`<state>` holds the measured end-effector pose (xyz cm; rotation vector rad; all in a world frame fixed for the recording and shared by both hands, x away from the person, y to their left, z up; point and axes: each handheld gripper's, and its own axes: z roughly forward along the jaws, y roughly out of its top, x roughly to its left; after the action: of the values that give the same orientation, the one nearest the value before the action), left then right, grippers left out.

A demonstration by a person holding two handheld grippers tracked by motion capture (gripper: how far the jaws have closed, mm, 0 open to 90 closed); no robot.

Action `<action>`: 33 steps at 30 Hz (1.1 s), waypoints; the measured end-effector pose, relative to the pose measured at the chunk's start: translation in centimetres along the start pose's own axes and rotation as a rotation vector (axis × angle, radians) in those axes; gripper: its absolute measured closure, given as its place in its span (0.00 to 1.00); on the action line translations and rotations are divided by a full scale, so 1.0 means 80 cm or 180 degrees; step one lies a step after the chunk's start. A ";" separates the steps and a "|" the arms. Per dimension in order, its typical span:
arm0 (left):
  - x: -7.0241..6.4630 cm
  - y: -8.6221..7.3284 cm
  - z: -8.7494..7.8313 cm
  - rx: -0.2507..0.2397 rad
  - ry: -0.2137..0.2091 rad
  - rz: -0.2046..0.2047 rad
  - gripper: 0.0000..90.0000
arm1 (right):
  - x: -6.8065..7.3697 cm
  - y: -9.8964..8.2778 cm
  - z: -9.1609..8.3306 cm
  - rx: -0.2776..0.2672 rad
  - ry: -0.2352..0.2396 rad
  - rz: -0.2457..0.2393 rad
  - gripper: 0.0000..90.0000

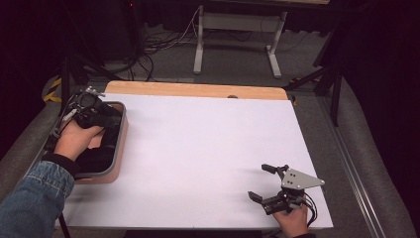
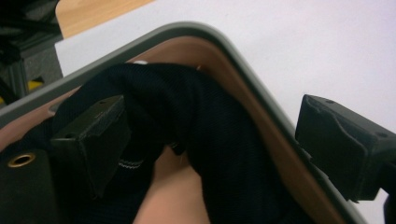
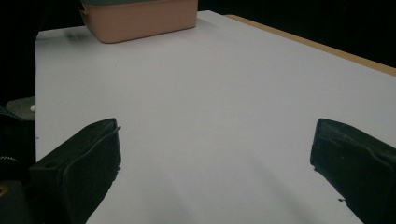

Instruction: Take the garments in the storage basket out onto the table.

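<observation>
A salmon-coloured bin with a grey rim (image 1: 120, 135) stands at the table's left edge and holds a crumpled black cloth (image 1: 96, 159). My left gripper (image 1: 102, 118) hangs over the bin's far end, open wide. In the left gripper view, one jaw lies inside the bin against the black cloth (image 2: 210, 116). The other jaw is outside the bin rim (image 2: 224, 43), above the white surface, so the left gripper (image 2: 210, 144) straddles the wall. A brass eyelet (image 2: 21, 160) shows on the fabric. My right gripper (image 1: 261, 182) rests open near the front right, nothing between its jaws (image 3: 215, 163).
A white sheet (image 1: 208, 148) covers the table, with a wooden strip (image 1: 198, 90) along its far edge. The bin (image 3: 140, 18) sits far off in the right gripper view. White frame legs (image 1: 198, 44) and cables lie on the floor beyond. A denim sleeve (image 1: 34, 198) enters bottom left.
</observation>
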<state>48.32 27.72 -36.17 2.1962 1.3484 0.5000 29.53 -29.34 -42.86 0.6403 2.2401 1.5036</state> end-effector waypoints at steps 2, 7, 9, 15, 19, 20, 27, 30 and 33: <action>0.002 0.000 0.003 0.0029 -0.0003 -0.0018 0.12 | 0.000 0.000 0.000 0.0002 0.0002 0.0003 0.03; 0.005 -0.001 0.010 0.0126 -0.0035 -0.0081 0.12 | 0.000 0.000 0.000 0.0008 0.0009 -0.0002 0.03; 0.005 -0.001 0.012 0.0172 -0.0039 -0.0086 0.12 | 0.000 0.000 0.000 0.0014 0.0014 -0.0004 0.03; 0.009 -0.005 0.022 0.0356 -0.0039 -0.0171 0.13 | 0.000 0.000 0.000 0.0014 0.0024 -0.0002 0.03; 0.014 -0.008 0.031 0.0448 -0.0107 -0.0185 0.12 | 0.001 0.000 0.001 0.0028 0.0011 -0.0016 0.03; 0.015 -0.009 0.033 0.0457 -0.0122 -0.0197 0.12 | 0.001 0.000 0.001 0.0033 -0.0004 -0.0037 0.03; 0.013 -0.012 0.044 0.0560 -0.0191 -0.0188 0.11 | 0.000 -0.001 0.001 0.0042 0.0008 -0.0024 0.03; 0.013 -0.016 0.049 0.0617 -0.0184 -0.0192 0.10 | 0.001 0.000 0.000 0.0034 -0.0018 -0.0032 0.04; 0.012 -0.019 0.056 0.0697 -0.0156 -0.0166 0.09 | 0.001 0.000 -0.001 0.0019 -0.0018 -0.0030 0.04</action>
<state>50.12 28.10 -40.59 2.3226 1.4909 0.2887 29.43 -29.40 -42.84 0.6342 2.2413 1.4894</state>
